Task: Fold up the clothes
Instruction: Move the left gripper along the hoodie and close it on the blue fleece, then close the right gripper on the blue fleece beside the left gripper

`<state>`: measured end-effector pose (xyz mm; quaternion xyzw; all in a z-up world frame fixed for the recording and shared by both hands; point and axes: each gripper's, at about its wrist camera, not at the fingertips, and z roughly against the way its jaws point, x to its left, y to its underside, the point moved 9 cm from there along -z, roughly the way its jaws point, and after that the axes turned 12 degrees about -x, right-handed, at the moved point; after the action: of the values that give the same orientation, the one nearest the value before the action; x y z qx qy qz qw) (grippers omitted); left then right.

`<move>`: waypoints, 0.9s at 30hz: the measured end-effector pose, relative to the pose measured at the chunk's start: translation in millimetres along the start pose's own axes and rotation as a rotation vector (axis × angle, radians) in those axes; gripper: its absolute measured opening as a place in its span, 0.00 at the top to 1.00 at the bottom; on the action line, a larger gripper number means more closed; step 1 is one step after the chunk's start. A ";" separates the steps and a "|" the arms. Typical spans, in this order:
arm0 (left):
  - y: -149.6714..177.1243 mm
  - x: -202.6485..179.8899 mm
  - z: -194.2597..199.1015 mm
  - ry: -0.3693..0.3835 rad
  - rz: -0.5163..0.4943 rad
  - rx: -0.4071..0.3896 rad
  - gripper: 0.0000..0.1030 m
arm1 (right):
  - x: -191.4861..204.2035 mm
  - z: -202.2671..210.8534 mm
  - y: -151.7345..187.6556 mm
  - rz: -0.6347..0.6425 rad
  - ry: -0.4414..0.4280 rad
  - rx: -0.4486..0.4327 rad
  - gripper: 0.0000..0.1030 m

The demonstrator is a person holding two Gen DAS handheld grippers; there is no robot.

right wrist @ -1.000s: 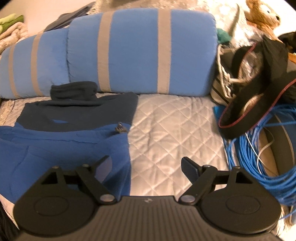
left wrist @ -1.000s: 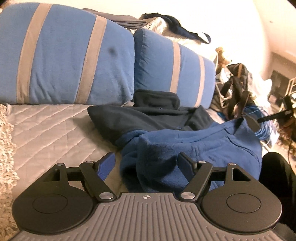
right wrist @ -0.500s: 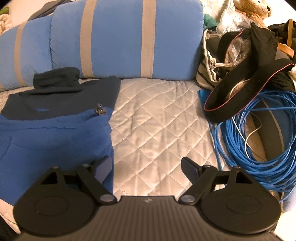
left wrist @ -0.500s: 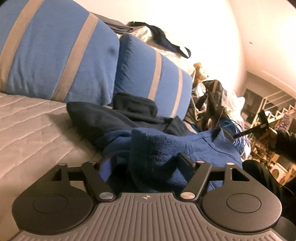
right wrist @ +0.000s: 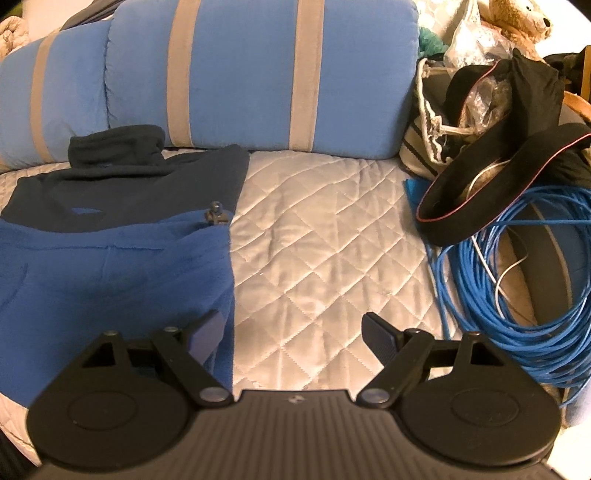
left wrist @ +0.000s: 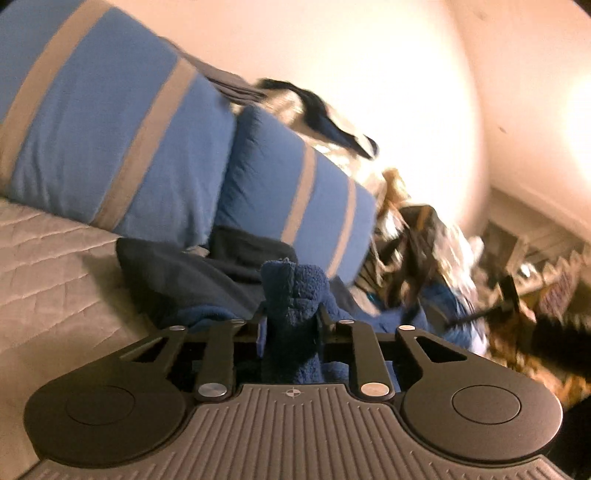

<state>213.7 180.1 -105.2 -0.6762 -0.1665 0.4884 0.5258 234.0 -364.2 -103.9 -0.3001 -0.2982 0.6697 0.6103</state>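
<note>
— What's closest to the cameras?

— The left gripper [left wrist: 290, 328], its fingers pressed in on a bunched fold of the blue fleece jacket [left wrist: 293, 295]. The fabric stands up between them in a thick wad. That view is tilted and blurred.

— And the other one?

— The right gripper [right wrist: 291, 332] is spread wide and holds nothing. Its left finger [right wrist: 207, 334] sits over the jacket's near edge; whether it touches the cloth, I cannot tell. Its right finger hangs above the bare quilted bedcover [right wrist: 325, 236].

— Where does the jacket lie?

— On the bedcover, to the left in the right wrist view [right wrist: 110, 266]. The blue body is nearer, the dark navy shoulders and collar [right wrist: 118, 146] farther back, with a small zip pull [right wrist: 216, 214] at the colour seam.

— Beyond that?

— Two blue pillows with tan stripes [right wrist: 258, 77], the collar resting against them. Off to the right, a coil of blue cable [right wrist: 517, 288], a black hat [right wrist: 498, 173] partly on it, and a teddy bear [right wrist: 517, 18] at the far corner.
</note>
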 end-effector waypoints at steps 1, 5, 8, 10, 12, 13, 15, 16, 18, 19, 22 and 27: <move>-0.5 1.4 -2.2 -0.034 0.016 0.002 0.80 | 0.8 -1.3 1.1 -0.003 -0.004 0.001 0.13; 1.4 12.1 -10.7 -0.196 0.088 0.017 0.81 | 4.8 -5.4 4.4 -0.016 -0.037 -0.012 0.13; 0.8 16.7 -13.5 -0.272 0.129 0.006 0.82 | 4.5 -8.4 5.9 -0.032 -0.062 -0.029 0.13; 0.9 22.2 -14.4 -0.326 0.152 0.009 0.82 | 3.3 -10.3 5.9 -0.048 -0.091 -0.050 0.13; 1.7 27.6 -15.1 -0.385 0.174 0.019 0.82 | 3.2 -11.7 4.4 -0.062 -0.137 -0.083 0.13; 2.8 29.9 -15.1 -0.414 0.183 0.027 0.82 | 3.7 -12.4 3.3 -0.070 -0.172 -0.104 0.13; 5.0 33.0 -15.4 -0.463 0.193 0.044 0.82 | 5.4 -14.8 -0.5 -0.081 -0.252 -0.148 0.13; 6.1 33.6 -16.2 -0.485 0.190 0.054 0.82 | 5.5 -17.6 -2.3 -0.084 -0.279 -0.165 0.14; 6.8 33.5 -17.7 -0.521 0.179 0.072 0.82 | 5.6 -22.8 -5.8 -0.089 -0.334 -0.200 0.14; 6.9 32.8 -18.4 -0.536 0.171 0.081 0.82 | 5.1 -26.6 -7.4 -0.093 -0.356 -0.215 0.14; 7.4 31.4 -20.8 -0.579 0.149 0.108 0.82 | 0.6 -42.2 -11.6 -0.128 -0.417 -0.245 0.16; 12.2 36.9 -24.6 -0.648 0.131 0.149 0.81 | -5.6 -67.6 -14.9 -0.224 -0.575 -0.289 0.24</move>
<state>248.0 189.2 -134.5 -0.4549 -0.2453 0.7214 0.4609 295.6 -366.4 -135.6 -0.1478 -0.5813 0.6064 0.5221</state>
